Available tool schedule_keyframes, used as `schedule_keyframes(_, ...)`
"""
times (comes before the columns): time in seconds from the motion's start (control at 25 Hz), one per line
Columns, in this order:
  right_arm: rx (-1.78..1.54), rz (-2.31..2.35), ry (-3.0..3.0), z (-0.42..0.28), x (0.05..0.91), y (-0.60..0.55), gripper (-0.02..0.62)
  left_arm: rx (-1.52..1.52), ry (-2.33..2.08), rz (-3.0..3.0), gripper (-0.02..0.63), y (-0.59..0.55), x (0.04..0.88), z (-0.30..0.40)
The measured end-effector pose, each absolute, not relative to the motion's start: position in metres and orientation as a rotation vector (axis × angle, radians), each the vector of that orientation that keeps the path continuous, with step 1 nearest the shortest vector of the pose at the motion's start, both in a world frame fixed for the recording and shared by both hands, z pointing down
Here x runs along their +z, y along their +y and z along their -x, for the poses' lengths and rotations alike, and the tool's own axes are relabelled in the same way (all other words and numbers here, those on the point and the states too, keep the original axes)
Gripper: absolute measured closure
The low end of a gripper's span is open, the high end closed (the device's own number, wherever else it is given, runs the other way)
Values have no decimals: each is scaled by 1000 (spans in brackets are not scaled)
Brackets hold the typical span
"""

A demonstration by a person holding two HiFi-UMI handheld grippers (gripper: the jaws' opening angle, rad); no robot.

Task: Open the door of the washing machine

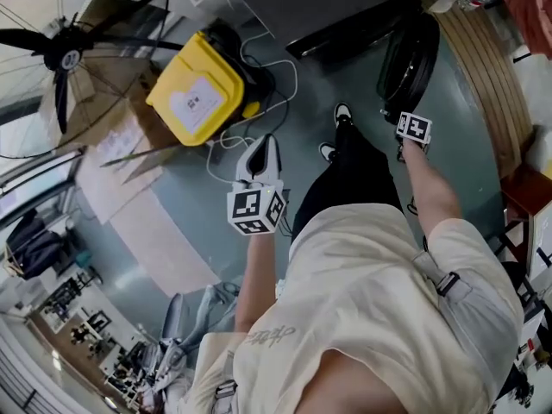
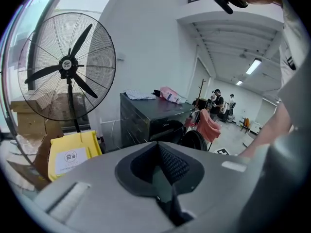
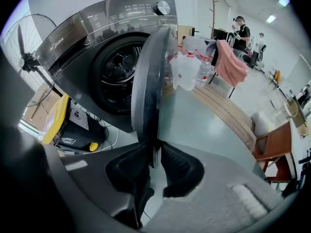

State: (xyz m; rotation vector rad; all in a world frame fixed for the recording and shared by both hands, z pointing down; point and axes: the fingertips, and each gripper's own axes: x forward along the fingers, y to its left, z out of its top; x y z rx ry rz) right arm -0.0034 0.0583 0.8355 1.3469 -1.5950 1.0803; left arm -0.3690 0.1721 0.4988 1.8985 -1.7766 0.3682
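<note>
Right gripper [image 3: 153,152]: jaws clenched on the near rim of the door [image 3: 150,81], thin edge caught between the ribbed black pads. Door stands swung well out from the washing machine [image 3: 97,28], seen edge-on, drum [image 3: 116,72] fully exposed; opening looks mostly done. Rim is a thick, dark, glossy ring, round, smooth-moulded; likely hard plastic around a glass bowl. Judgement: stiff and fairly heavy, will not flex, turns only along its hinge arc, so any pull should follow that curve and not twist. Gloss suggests a slippery surface; a bite on the outer rim, far from the hinge, gives best leverage. Hinge itself not visible. Cabinet is dark grey with a slanted control panel and a silver knob [image 3: 163,7]. Left gripper [image 2: 158,154]: jaws pressed together, nothing in them, held apart from the machine over the floor [image 1: 172,222], which is smooth grey-green. Beyond: yellow bin [image 1: 197,89], boxy plastic with a white label; wire-caged fan [image 2: 68,67]; clear water bottles [image 3: 187,69] beside the machine.
</note>
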Motion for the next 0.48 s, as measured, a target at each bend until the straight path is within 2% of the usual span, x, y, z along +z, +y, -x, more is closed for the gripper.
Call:
schedule_keyframes(0.2, 1037, -1382, -1538, -47, 836, 61, 529, 403, -1698, -1947, 591, 180, 512, 338)
schedule_keyframes(0.48, 1031, -1290, -1576, -78, 839, 59, 529, 440, -1645, -1972, 589, 177, 520, 295)
